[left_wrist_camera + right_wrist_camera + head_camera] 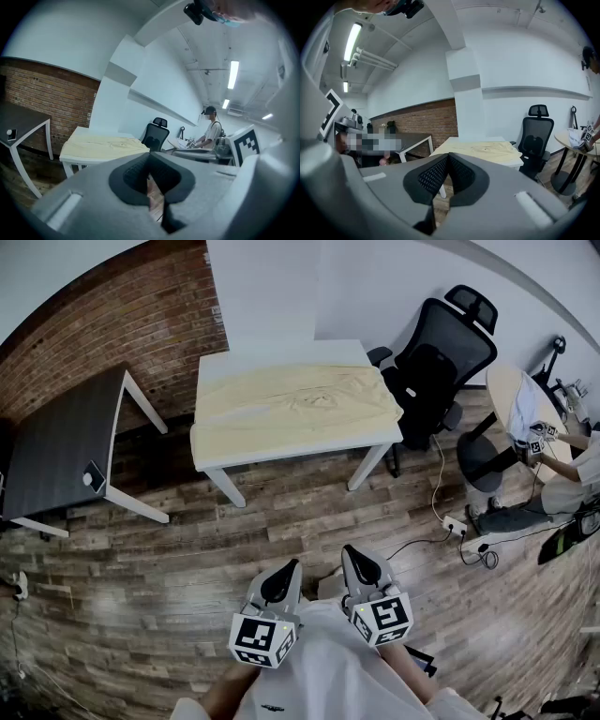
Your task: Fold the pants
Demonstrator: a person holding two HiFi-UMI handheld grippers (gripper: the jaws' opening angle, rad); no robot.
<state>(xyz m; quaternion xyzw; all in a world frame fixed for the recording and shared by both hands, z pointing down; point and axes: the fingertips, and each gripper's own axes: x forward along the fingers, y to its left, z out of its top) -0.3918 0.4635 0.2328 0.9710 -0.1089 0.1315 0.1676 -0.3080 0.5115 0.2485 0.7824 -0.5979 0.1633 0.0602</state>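
Low in the head view, the left claw (281, 576) and right claw (360, 563) are held side by side close to the person's body. Both tilt slightly down over the wooden floor (281, 531). They are well apart from the white surface (281, 454), where the pale yellow pants (295, 407) lie spread out, apparently unfolded.

In the left gripper view, the jaws are pressed together with nothing between them. In the right gripper view, the jaws are likewise closed and empty, with the pants far ahead.

Left gripper (286, 573), right gripper (356, 559): fingers together, empty.
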